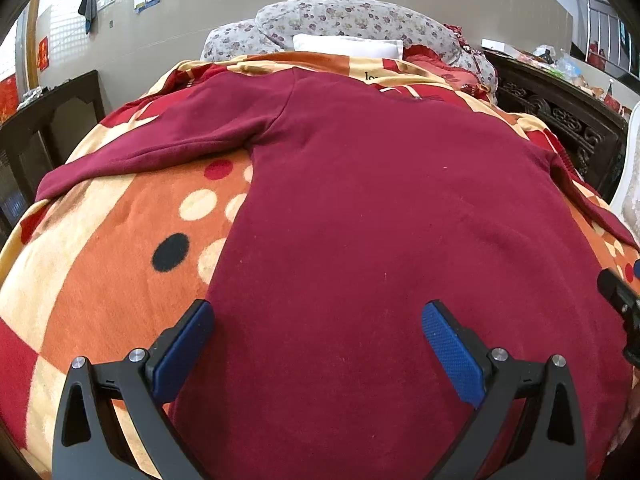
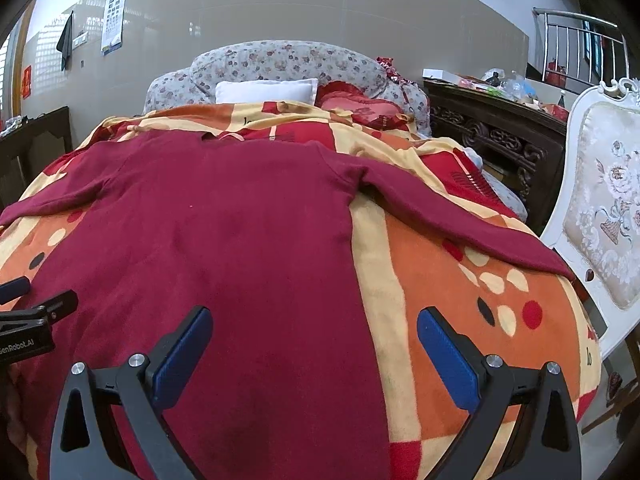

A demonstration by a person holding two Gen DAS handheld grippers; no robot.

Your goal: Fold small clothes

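Observation:
A dark red long-sleeved sweater lies flat on a bed, sleeves spread to both sides; it also shows in the right wrist view. My left gripper is open and empty, hovering over the sweater's lower left part near its left side edge. My right gripper is open and empty over the sweater's lower right edge. The left sleeve and right sleeve lie stretched out. The right gripper shows at the right edge of the left view; the left gripper shows at the left edge of the right view.
The bed is covered with an orange, red and cream spotted blanket. Floral bedding and a white pillow lie at the head. A dark carved cabinet and a white upholstered chair stand at the right.

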